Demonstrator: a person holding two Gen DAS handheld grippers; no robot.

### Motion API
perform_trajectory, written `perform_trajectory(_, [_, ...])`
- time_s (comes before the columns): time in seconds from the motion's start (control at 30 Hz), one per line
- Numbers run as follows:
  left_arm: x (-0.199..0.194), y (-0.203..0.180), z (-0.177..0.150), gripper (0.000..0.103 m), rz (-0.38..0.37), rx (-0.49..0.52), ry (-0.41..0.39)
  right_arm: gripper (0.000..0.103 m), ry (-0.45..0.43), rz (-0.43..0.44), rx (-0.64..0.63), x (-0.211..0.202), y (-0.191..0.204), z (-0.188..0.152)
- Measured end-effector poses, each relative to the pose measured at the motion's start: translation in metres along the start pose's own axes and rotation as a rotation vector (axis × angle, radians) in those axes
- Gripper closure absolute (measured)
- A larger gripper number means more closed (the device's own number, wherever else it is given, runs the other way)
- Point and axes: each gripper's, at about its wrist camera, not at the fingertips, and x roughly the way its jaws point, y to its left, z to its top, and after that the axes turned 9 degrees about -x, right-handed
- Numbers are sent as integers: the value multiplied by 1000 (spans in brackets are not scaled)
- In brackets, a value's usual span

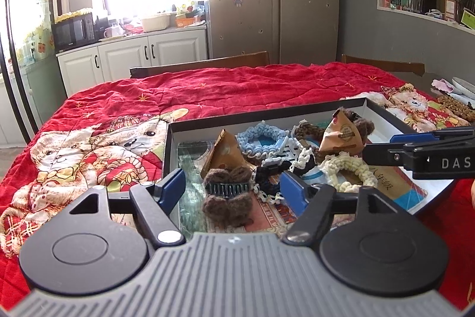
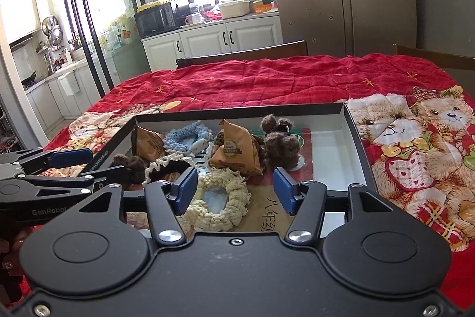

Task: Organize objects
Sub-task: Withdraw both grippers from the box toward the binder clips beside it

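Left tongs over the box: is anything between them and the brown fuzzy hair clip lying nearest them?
Nothing visible. The left tongs stand open with the brown hair clip directly between their blue pads, untouched. The black lace trim lies just beside it, not across it.

Left gripper (image 1: 233,187) sits with its jaws spread wide, blue pads clear of everything, tilted down a bit; right gripper (image 2: 234,190) is parted too, only less so, nothing pinched, same downward tilt, just beside the left one.
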Motion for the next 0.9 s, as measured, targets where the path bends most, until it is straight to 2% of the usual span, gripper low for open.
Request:
perform_trajectory(0.4, [-23,-3,5,18,-15,13,-42,45,-50,23,-10,-36,3,6])
perform_trajectory(0.63, [-39,-7,5,16,-40,37,-59,44,-70,32,-28,-61,6,6])
perform_trajectory(0.77, [-49,-9,4,15,-63,50,-65,39,-79,34,-42,-75,8,5])
perform_trajectory(0.9, [-59,-10,3,15,-90,61,-61,38,-87,39,-50,-88,10,3])
